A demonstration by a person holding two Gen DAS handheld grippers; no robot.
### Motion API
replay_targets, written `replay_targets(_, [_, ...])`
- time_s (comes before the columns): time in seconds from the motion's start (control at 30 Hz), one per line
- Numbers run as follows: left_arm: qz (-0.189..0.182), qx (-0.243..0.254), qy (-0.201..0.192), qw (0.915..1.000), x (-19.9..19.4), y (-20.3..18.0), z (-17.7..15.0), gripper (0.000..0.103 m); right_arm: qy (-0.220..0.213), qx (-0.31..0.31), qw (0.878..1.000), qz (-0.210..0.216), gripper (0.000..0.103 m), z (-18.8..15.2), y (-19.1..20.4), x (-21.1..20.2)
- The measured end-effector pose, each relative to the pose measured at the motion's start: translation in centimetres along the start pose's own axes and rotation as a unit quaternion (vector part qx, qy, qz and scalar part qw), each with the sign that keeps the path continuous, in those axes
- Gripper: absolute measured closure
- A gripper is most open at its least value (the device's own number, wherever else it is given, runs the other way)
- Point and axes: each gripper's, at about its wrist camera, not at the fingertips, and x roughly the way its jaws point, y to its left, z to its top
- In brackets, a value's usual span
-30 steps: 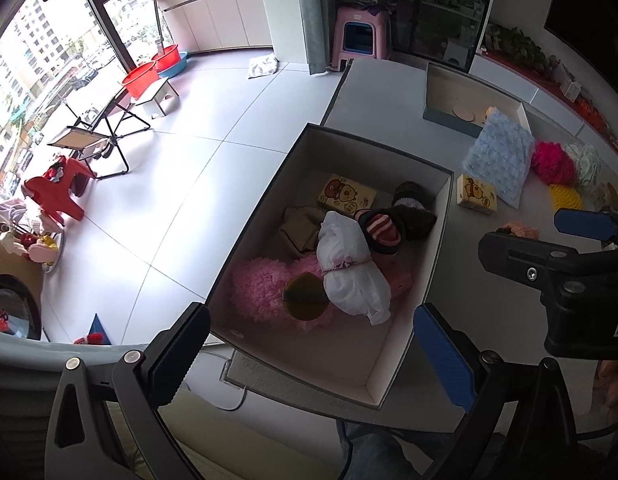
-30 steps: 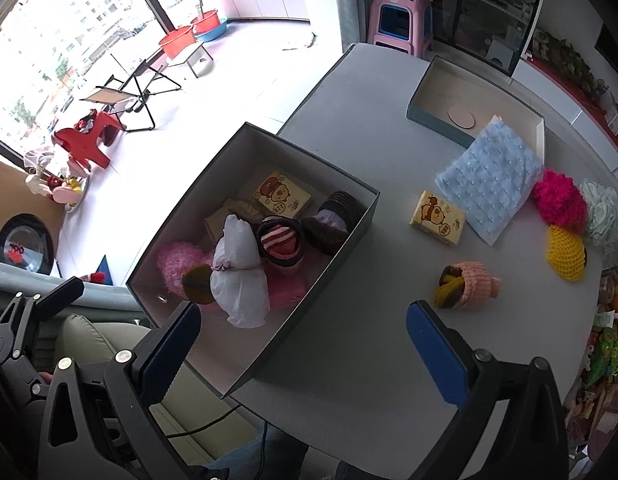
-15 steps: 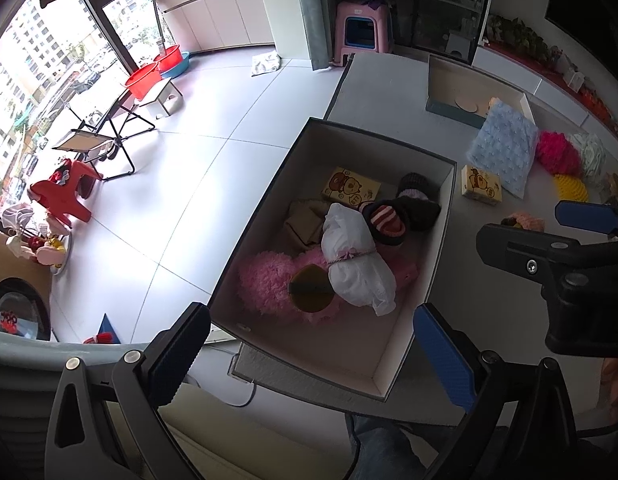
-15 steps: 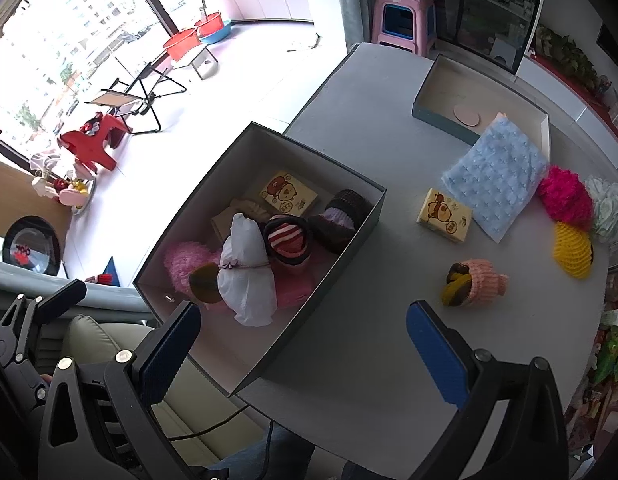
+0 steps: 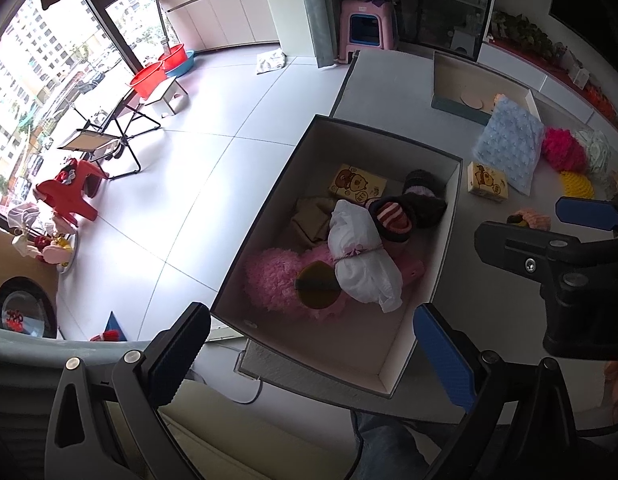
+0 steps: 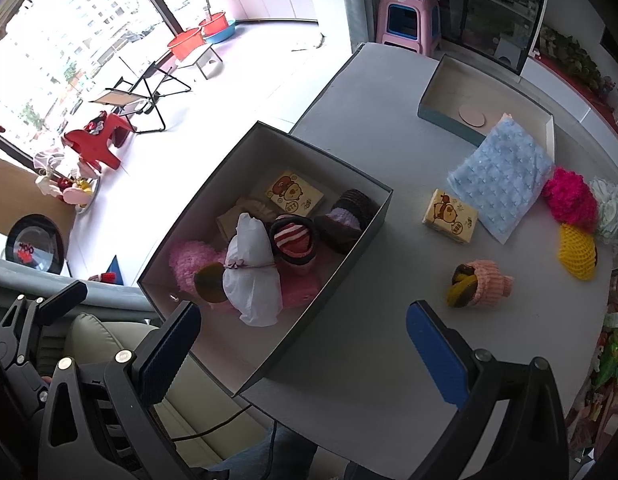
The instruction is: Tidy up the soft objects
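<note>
We hold both tongs spread wide and empty above the near edge of the grey bench. The left tongs hang over the near end of the dark box, which sits at the bench's left edge. Inside it lie a white tied bundle, a fluffy pink piece, a striped sock roll and a yellow tissue pack. The right tongs straddle the box's near right corner. Ahead of their right finger, apart from it, the pink knitted roll lies on the bench. Farther off sit a second tissue pack, a blue pillow, a magenta pom and a yellow net.
</note>
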Motion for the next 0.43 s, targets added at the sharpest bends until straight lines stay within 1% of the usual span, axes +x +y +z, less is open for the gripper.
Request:
replay_targets(0.17, [0.003, -0.004, 0.005, 1.0, 0.1, 0.0, -0.1, 0.001, 0.001, -0.009, 1.0, 0.002, 0.0, 0.1, 0.4, 0.1])
replay_targets(0.3, [0.007, -0.016, 0.007, 0.9998, 0.2, 0.3, -0.2, 0.001, 0.005, -0.018, 1.0, 0.003, 0.0, 0.2, 0.7, 0.2])
replay_targets(0.43, [0.003, -0.034, -0.006, 0.9994, 0.0, 0.9, -0.3, 0.001, 0.006, -0.026, 1.0, 0.004, 0.0, 0.4, 1.1, 0.4])
